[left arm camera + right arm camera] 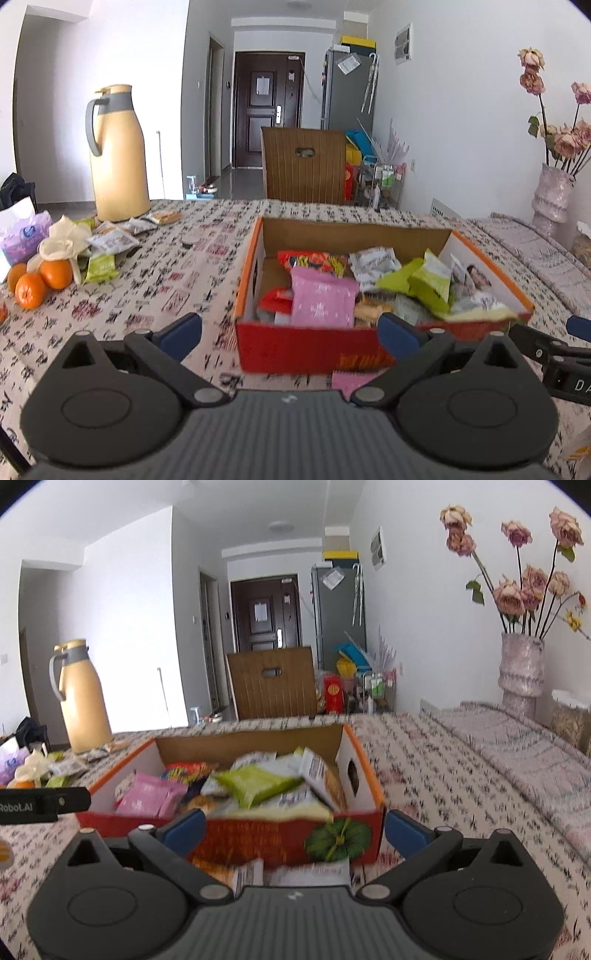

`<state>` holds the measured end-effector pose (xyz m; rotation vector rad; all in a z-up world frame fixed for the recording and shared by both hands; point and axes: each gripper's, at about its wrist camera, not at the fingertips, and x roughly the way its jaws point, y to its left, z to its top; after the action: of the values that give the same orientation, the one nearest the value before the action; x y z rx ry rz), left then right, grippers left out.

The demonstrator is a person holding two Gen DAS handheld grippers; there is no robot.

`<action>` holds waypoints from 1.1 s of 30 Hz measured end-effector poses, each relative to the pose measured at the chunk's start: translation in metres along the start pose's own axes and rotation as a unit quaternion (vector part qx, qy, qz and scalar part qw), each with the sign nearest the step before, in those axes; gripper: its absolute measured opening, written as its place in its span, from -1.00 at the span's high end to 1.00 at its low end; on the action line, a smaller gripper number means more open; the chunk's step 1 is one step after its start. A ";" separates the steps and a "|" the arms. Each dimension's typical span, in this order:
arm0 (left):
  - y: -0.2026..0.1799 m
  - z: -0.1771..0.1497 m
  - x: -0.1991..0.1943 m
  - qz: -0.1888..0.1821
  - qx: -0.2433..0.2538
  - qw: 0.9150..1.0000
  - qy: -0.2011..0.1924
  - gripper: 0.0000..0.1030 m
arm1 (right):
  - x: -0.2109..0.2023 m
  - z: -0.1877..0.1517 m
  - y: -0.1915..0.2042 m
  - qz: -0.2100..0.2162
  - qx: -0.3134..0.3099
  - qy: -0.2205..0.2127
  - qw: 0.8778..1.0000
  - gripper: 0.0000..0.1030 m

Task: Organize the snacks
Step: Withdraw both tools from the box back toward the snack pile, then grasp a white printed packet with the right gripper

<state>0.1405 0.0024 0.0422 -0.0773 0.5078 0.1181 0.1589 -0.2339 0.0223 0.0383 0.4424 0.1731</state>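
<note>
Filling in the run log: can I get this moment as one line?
left hand-held gripper: open, empty | right hand-held gripper: open, empty | cardboard box: holds snack packets | loose packets: beside oranges

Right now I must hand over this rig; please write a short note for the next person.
Left gripper: open, empty, in front of the cardboard box.
Right gripper: open, empty, also facing the box's front.
Done: many snack packets in the box, among them a pink packet and green packets.
Left: loose snack packets on the table near the yellow thermos and the oranges; a few more packets lie just before the box.
</note>
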 end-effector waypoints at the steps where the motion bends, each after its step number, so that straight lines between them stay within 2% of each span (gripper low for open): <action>1: 0.001 -0.004 -0.001 0.001 0.002 1.000 0.004 -1.00 | -0.001 -0.004 0.000 0.001 0.000 0.005 1.000 -1.00; 11: 0.014 -0.038 -0.006 0.002 0.015 0.999 0.046 -1.00 | -0.005 -0.032 0.011 0.016 -0.002 0.050 0.999 -1.00; 20: 0.021 -0.062 0.003 0.000 0.023 0.997 0.069 -1.00 | 0.001 -0.047 0.039 0.033 -0.011 0.099 0.994 -0.96; 23: 0.023 -0.063 0.002 -0.006 0.016 0.998 0.068 -1.00 | 0.003 -0.053 0.048 0.031 -0.019 0.110 0.993 -0.70; 26: 0.024 -0.064 0.004 -0.007 0.013 0.997 0.070 -1.00 | 0.003 -0.058 0.054 0.039 -0.021 0.122 0.992 -0.32; 28: 0.024 -0.063 0.003 -0.010 0.012 0.998 0.068 -1.00 | 0.002 -0.060 0.057 0.048 -0.021 0.128 0.990 0.31; 33: 0.025 -0.063 0.002 -0.013 0.010 0.998 0.066 -1.00 | -0.003 -0.059 0.058 0.064 -0.021 0.118 0.991 0.66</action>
<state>0.1087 0.0208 -0.0148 -0.0724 0.6395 0.0830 0.1214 -0.1774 -0.0254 0.0045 0.6736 0.3162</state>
